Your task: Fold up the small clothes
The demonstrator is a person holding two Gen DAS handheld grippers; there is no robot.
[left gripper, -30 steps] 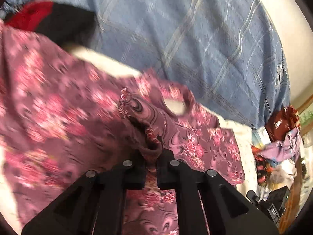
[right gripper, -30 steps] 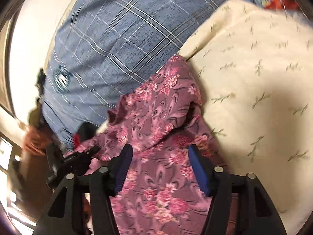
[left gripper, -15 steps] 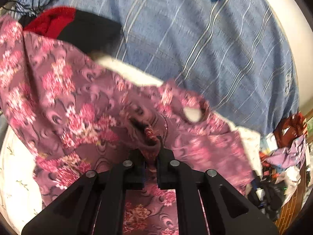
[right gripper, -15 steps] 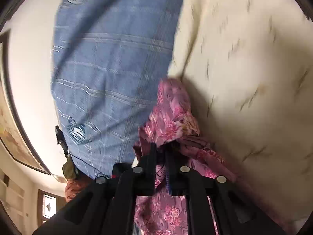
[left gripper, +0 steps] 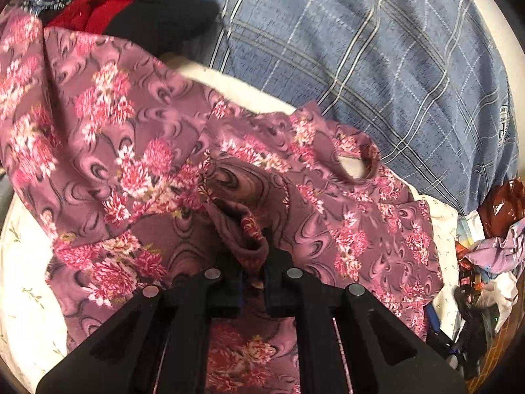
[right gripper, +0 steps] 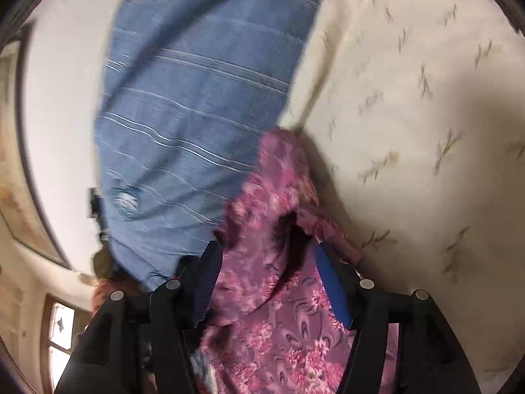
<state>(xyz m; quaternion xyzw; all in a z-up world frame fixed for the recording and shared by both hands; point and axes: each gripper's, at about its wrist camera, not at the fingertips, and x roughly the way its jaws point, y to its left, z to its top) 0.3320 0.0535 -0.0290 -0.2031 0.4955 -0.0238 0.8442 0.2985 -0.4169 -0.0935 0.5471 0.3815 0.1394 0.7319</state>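
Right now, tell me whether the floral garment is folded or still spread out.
Partly folded. The floral garment has one panel doubled over itself, sleeve and neckline still spread on the cream sheet, and the left gripper pinches a bunched edge.

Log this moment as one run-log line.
task: fold | left gripper: shut on floral garment | right gripper: opening, garment between jaws | surface: cream bedsheet

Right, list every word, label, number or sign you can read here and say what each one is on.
No text here can be read.
Round emblem on the blue checked sheet, left wrist view: lettering too small to read.
The same emblem in the right wrist view: blurred, unreadable.
Floral garment: only a flower print, no label showing.
Cream bedsheet: only a sprig pattern, no words.
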